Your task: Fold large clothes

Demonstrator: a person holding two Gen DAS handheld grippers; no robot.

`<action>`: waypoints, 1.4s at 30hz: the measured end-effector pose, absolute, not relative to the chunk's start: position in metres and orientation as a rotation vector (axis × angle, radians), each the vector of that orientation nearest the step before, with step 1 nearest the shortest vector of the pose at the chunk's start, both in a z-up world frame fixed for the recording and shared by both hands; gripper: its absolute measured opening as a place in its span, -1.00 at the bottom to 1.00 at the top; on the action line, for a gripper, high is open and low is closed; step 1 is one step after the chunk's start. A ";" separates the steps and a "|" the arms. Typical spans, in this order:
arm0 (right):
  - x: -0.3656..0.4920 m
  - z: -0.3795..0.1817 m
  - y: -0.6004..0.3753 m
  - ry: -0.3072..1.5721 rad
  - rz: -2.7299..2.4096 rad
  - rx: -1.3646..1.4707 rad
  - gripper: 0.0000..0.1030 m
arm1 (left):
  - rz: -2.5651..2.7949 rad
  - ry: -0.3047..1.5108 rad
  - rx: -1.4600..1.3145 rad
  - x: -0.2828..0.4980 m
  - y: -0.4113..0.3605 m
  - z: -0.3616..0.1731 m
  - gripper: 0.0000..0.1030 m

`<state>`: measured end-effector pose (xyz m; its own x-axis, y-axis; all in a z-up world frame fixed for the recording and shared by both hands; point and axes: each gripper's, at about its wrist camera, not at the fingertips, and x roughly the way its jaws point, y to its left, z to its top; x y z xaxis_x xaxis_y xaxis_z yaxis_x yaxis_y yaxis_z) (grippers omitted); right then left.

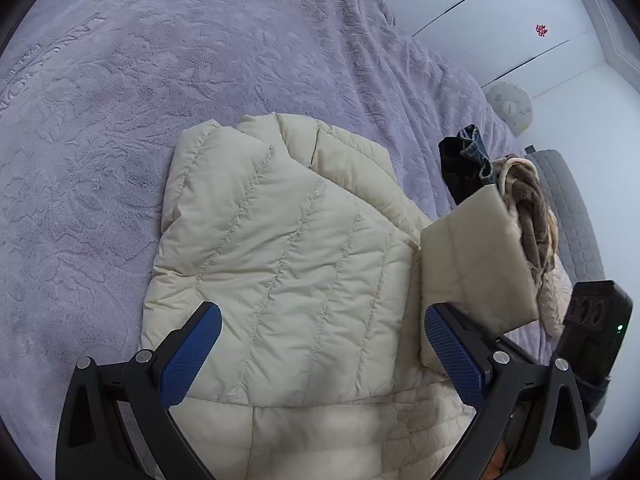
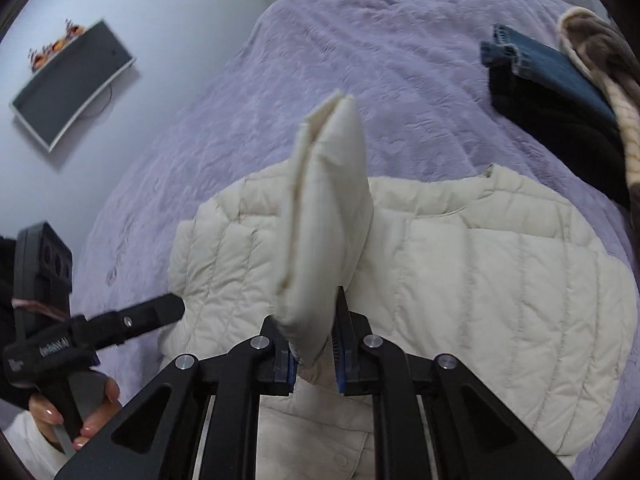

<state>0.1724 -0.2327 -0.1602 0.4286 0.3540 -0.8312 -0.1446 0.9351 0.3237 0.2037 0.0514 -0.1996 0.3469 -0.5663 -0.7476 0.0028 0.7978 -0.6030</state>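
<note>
A cream quilted puffer jacket (image 1: 280, 248) lies partly folded on the purple bedspread (image 1: 160, 80). My left gripper (image 1: 322, 316) hovers open just above the jacket's body, with nothing between its blue pads. My right gripper (image 2: 314, 344) is shut on the jacket's sleeve (image 2: 324, 208) near the cuff. It holds the sleeve raised so the cuff stands up over the jacket (image 2: 480, 264). In the left wrist view the lifted sleeve (image 1: 476, 256) hangs at the right. One black finger (image 2: 160, 312) of the left gripper reaches over the jacket's left edge, held by a hand (image 2: 80, 412).
Folded dark jeans and black clothes (image 2: 552, 80) lie at the bed's far right beside a brown and cream knit (image 2: 600, 52). A dark screen (image 2: 72, 84) hangs on the left wall. White cupboard doors (image 1: 500, 8) stand beyond the bed. A grey quilted piece (image 1: 572, 208) sits by the bed's edge.
</note>
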 end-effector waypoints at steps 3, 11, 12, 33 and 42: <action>0.170 -0.175 -0.221 1.146 0.352 0.200 0.29 | -0.422 1.179 -0.595 0.207 0.051 -0.201 0.98; 0.137 -0.168 -0.271 1.135 0.290 0.280 0.42 | -0.506 1.226 -0.574 0.217 0.023 -0.204 0.98; 0.133 -0.167 -0.283 1.134 0.272 0.308 0.42 | -0.520 1.236 -0.564 0.219 0.018 -0.205 0.98; 0.086 -0.179 -0.386 1.132 0.056 0.457 0.42 | -0.469 1.256 -0.359 0.205 -0.016 -0.208 -0.76; 0.086 -0.176 -0.409 1.116 -0.010 0.448 0.42 | -0.418 1.286 -0.338 0.187 -0.011 -0.229 -0.76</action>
